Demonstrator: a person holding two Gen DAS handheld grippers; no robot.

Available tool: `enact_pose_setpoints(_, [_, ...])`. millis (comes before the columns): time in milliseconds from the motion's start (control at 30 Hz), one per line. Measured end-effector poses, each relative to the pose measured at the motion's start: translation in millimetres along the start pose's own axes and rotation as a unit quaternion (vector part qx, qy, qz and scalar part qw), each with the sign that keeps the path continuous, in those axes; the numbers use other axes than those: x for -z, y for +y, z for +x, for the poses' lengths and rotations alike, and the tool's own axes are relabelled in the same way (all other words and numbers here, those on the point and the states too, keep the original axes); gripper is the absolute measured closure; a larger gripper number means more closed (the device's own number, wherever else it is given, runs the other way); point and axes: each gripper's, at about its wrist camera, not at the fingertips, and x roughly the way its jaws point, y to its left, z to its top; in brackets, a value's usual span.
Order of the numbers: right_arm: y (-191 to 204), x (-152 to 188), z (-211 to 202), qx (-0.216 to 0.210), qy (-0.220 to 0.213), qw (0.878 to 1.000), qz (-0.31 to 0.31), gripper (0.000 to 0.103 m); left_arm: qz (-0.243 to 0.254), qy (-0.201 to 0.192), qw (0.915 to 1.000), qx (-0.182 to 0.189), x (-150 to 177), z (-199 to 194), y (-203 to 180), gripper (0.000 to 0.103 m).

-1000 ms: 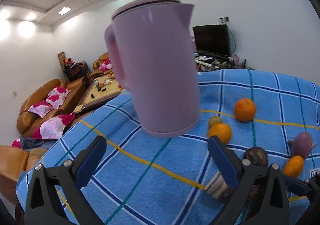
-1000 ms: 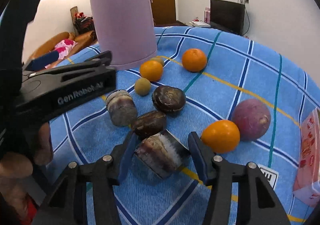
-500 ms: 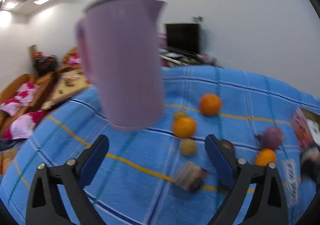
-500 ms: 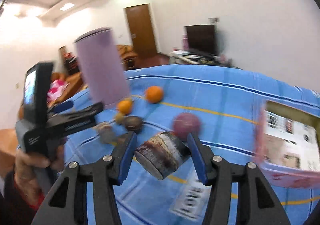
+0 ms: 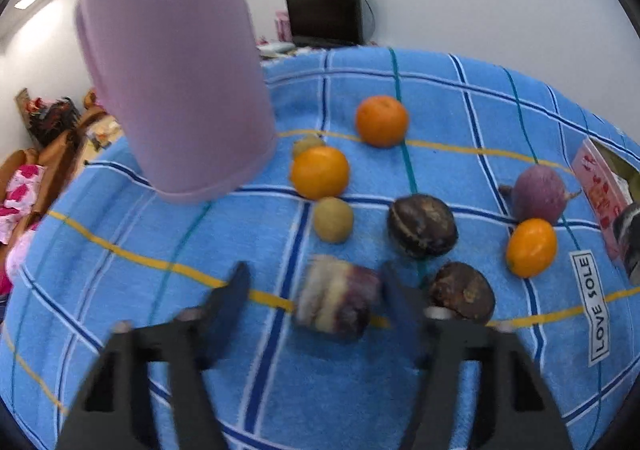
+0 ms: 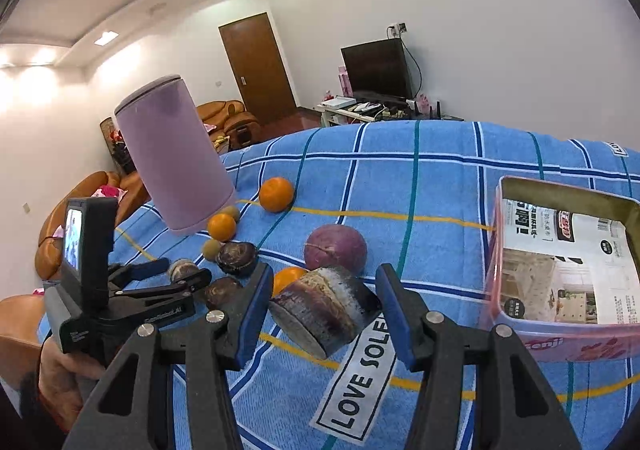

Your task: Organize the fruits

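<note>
On the blue checked cloth (image 5: 440, 89) lie oranges (image 5: 382, 121), small tan fruits (image 5: 333, 219), dark brown fruits (image 5: 422, 226) and a purple round fruit (image 5: 538, 193). A purple-and-white striped cylinder piece (image 5: 336, 302) lies between the fingers of my left gripper (image 5: 316, 286). The jaws are closing: the right pad is at the piece, the left pad still stands apart from it. My right gripper (image 6: 324, 290) is shut on a second striped piece (image 6: 324, 310), held above the cloth just left of the pink tin box (image 6: 560, 342).
A tall pink kettle (image 5: 176, 81) stands at the back left, close to the fruit. A "LOVE SOLE" label (image 6: 360, 370) is sewn on the cloth. The tin box holds a printed paper. A hand (image 6: 60, 378) holds the left gripper.
My left gripper has tipped down over the striped piece and its jaws have narrowed around it. My right gripper has carried its piece away from the fruit pile, rightward to beside the tin box.
</note>
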Motion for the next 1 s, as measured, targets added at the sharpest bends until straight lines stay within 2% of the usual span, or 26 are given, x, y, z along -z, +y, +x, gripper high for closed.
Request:
enact_pose_setpoints(33, [-1,1,0,0.002,-0.001,1.0,0.0,0.048,-0.006,0.005,0.9999,0.008,0,1,2,0.062])
enact_pose_setpoints(133, [-3,2,-2,0.011,-0.006,1.0,-0.003,0.048,-0.036,0.003,0.9991,0.021,0,1,12,0.063])
enact_pose_setpoints(233, [-4,3,-2,0.023,-0.013,1.0,-0.004,0.048,-0.055,-0.015,0.9982,0.021,0,-4,18,0.063])
enact_pose_setpoints(367, [-7,3,-4,0.029,-0.023,0.999,-0.001,0.048,-0.063,-0.096,0.9933,0.018,-1,-31,21,0.064])
enact_pose_setpoints(400, [-8,2,-5,0.03,-0.026,0.999,0.0,0.048,-0.063,-0.116,0.9911,0.016,-2,-36,21,0.072])
enact_pose_setpoints(467, [-9,2,-7,0.027,-0.033,0.999,0.001,0.048,-0.067,-0.166,0.9837,0.014,-2,-51,19,0.076])
enact_pose_setpoints(533, [-10,2,-7,0.026,-0.038,0.999,0.001,0.048,-0.065,-0.189,0.9797,0.018,-2,-58,17,0.076])
enact_pose_setpoints(600, [-9,2,-6,0.028,-0.036,0.999,0.001,0.048,-0.054,-0.195,0.9793,0.012,-5,-58,13,0.075])
enact_pose_setpoints(667, [-11,4,-4,0.029,-0.032,0.999,0.003,0.048,-0.054,-0.192,0.9798,0.014,-7,-58,17,0.073])
enact_pose_setpoints(700, [-12,4,-4,0.029,-0.031,0.999,0.005,0.048,-0.072,-0.188,0.9792,0.025,-8,-58,26,0.071])
enact_pose_setpoints(767, [-13,4,-5,0.03,-0.033,0.999,0.007,0.048,-0.126,-0.166,0.9762,0.059,-9,-57,53,0.053])
enact_pose_setpoints(800, [-13,4,-5,0.032,-0.034,0.999,0.008,0.048,-0.153,-0.158,0.9735,0.063,-9,-53,63,0.039])
enact_pose_setpoints(833, [-14,3,-6,0.033,-0.034,0.999,0.01,0.048,-0.176,-0.152,0.9705,0.063,-8,-51,73,0.032])
enact_pose_setpoints(900, [-17,3,-5,0.03,-0.032,0.999,0.017,0.048,-0.218,-0.135,0.9647,0.059,-5,-46,93,0.031])
enact_pose_setpoints(1000, [-22,3,-4,0.021,-0.027,0.999,0.032,0.048,-0.225,-0.113,0.9672,0.036,-5,-38,98,0.031])
